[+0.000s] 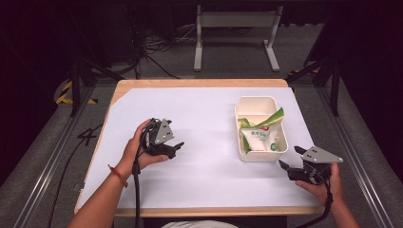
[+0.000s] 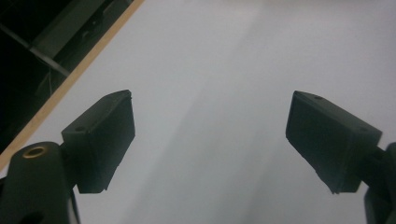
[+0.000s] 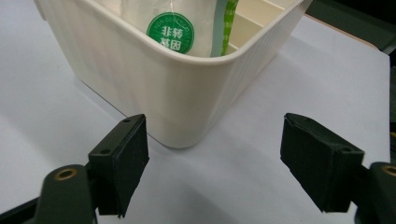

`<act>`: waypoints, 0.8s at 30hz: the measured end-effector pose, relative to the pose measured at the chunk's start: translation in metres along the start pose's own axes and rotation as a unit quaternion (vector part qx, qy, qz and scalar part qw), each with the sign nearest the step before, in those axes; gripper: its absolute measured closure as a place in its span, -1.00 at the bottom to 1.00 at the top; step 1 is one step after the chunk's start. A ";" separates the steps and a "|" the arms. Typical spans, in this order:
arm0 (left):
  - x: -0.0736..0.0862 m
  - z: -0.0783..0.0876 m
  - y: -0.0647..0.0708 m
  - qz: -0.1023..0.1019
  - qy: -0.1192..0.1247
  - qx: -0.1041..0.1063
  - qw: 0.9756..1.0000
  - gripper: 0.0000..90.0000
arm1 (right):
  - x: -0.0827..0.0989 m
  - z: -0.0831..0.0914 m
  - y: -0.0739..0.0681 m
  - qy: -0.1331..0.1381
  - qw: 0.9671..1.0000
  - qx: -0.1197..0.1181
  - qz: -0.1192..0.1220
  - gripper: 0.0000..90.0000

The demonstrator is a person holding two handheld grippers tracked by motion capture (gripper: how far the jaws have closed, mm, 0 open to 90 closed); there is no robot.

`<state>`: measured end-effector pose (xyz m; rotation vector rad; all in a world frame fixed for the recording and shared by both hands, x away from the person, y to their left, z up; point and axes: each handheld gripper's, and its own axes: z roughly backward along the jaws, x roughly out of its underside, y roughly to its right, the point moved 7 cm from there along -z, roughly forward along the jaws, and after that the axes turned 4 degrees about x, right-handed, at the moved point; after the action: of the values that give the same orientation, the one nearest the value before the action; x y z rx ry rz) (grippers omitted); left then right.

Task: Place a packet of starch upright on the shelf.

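Much of the green-and-white plastic snack packet (image 1: 259, 137) is hidden behind the wall of the cream rectangular plastic bin (image 1: 262, 154) that holds it. In the right gripper view only a strip of the packet (image 3: 187, 28) shows above the bin's rim (image 3: 154, 70), cut off at the top edge. On it a round green seal carries white characters reading 非转基因, with small lettering round the seal's rim too fine to make out. In the high view a small red mark sits on the packet's face, too small to read.

The bin stands at about 2 o'clock on the white sheet (image 1: 199, 175) covering the wooden table (image 1: 199, 82). The right gripper (image 1: 291, 159) sits at about 4 o'clock, just beside the bin's near corner and apart from it, its jaws spread wide with nothing between them (image 3: 212, 163). The left gripper (image 1: 177, 147) is at about 9 o'clock, well apart from the bin, jaws likewise wide over bare sheet (image 2: 210, 140). Both forearms are cut off at the bottom edge.
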<state>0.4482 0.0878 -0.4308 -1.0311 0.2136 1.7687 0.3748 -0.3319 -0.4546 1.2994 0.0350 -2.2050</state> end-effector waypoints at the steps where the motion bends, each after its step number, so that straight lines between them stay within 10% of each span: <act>1: 0.003 0.001 -0.001 0.001 -0.003 -0.005 1.000 -0.64 | 0.000 0.000 0.000 -0.001 1.000 0.000 0.000 -0.49; 13: 0.042 0.011 0.006 0.019 -0.017 0.008 1.000 -0.69 | 0.002 -0.001 0.000 -0.004 1.000 0.000 0.001 -0.50; 24: 0.087 0.032 0.008 0.061 -0.027 -0.020 0.998 -0.74 | 0.002 -0.002 -0.002 -0.006 1.000 -0.002 0.003 -0.50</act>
<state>0.4159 0.1623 -0.4767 -1.0159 0.2129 1.9155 0.3750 -0.3308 -0.4580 1.2827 0.0308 -2.2056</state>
